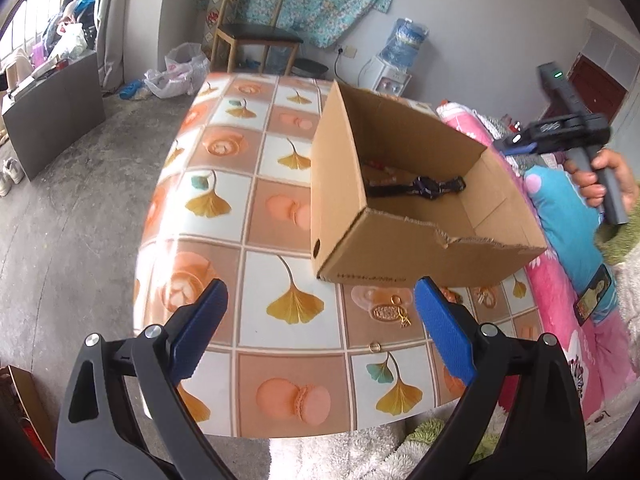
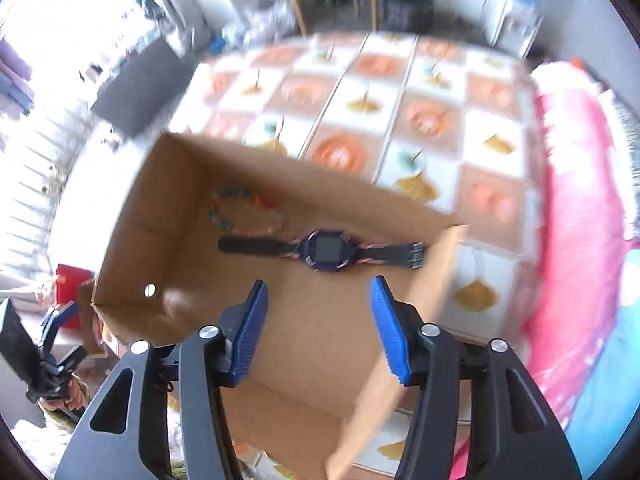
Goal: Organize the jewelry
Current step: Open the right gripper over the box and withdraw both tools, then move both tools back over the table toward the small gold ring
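An open cardboard box (image 1: 344, 208) (image 2: 160, 208) stands on the patterned table (image 1: 256, 216). Inside it lie a dark purple watch (image 1: 424, 188) (image 2: 326, 250) and a colourful bead bracelet (image 2: 244, 212). On the table in front of the box lie a gold bracelet with a charm (image 1: 390, 312) and a small gold ring (image 1: 374, 346). My left gripper (image 1: 318, 328) hangs open over the table's near part, the gold pieces just inside its right finger. My right gripper (image 2: 318, 332) is open above the box floor, empty, with the watch lying beyond its fingertips; in the left wrist view it shows in a hand (image 1: 600, 176) at the right.
A pink and blue bedspread (image 1: 560, 240) borders the table's right side. A wooden chair (image 1: 256, 28) and a water dispenser (image 1: 396, 60) stand beyond the far edge, plastic bags (image 1: 176, 72) on the grey floor at the left. White and green shaggy fabric (image 1: 360, 456) lies at the near edge.
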Action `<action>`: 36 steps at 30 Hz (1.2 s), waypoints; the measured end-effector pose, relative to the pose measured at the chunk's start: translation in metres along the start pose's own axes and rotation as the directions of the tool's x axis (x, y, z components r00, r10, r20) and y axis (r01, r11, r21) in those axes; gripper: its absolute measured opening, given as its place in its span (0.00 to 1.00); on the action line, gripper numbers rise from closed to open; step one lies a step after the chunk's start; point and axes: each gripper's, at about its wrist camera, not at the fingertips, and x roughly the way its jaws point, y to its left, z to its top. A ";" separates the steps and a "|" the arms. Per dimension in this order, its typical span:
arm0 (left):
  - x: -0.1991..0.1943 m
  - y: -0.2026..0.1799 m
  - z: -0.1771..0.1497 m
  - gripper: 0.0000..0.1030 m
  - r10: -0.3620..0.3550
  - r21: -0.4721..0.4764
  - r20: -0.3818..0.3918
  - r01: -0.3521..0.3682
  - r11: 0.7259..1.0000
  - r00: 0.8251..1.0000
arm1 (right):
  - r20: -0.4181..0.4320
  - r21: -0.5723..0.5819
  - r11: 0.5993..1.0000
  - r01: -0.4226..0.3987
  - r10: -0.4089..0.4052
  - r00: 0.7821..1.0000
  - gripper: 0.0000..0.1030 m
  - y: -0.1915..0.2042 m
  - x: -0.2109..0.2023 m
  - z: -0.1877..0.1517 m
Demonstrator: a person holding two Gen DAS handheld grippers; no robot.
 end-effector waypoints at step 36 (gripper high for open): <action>0.083 -0.058 -0.077 0.92 0.195 0.313 -0.134 -0.145 0.939 0.972 | 0.123 0.293 0.936 0.195 -0.239 0.963 0.82 0.009 0.100 -0.251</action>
